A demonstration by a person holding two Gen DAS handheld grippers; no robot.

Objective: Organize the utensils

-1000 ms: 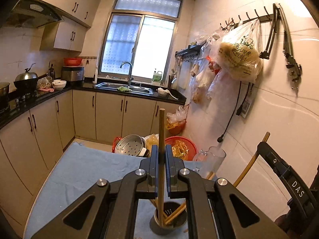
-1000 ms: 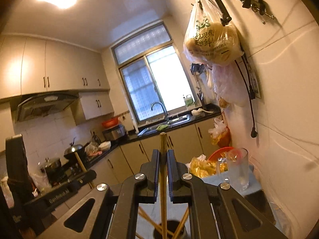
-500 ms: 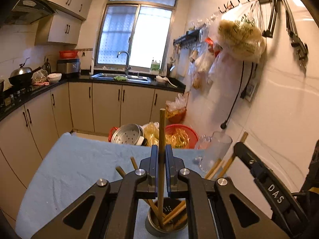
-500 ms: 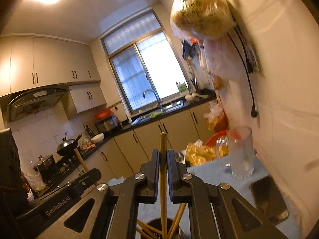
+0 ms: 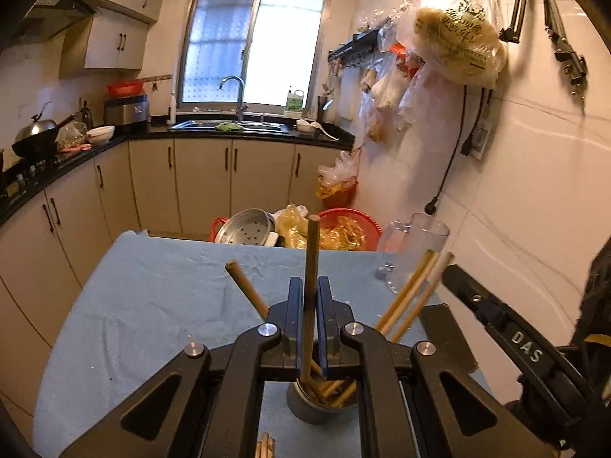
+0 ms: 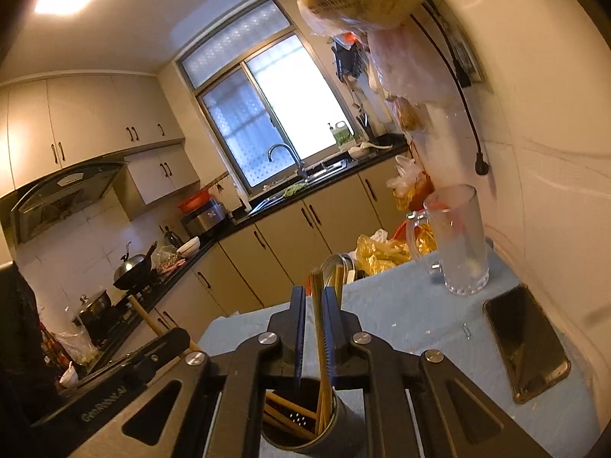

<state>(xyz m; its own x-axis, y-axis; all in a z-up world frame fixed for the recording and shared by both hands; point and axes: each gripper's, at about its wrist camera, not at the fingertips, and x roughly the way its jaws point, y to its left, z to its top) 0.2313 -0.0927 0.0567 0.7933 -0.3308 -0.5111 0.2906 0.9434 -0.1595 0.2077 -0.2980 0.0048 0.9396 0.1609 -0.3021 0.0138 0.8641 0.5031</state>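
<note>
Left tool [image 5: 310, 328] clamped on a chopstick [image 5: 311, 267], upright so its tip feeds into the holder [image 5: 320, 404] directly below. Right tool [image 6: 314, 334] just easing apart around its chopstick [image 6: 319, 328], tip already in that holder on the table [image 5: 145, 305].

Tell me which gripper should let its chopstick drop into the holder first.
Right, probably. The right gripper sits over the holder, jaws looking slightly slack, and the right chopstick already reaches deep inside. The left gripper clamps the left chopstick, which barely enters.

The tablecloth [image 5: 145, 305] was pale blue and plain. The chopsticks [image 6: 319, 328] were tan, their holder [image 5: 309, 408] grey.
</note>
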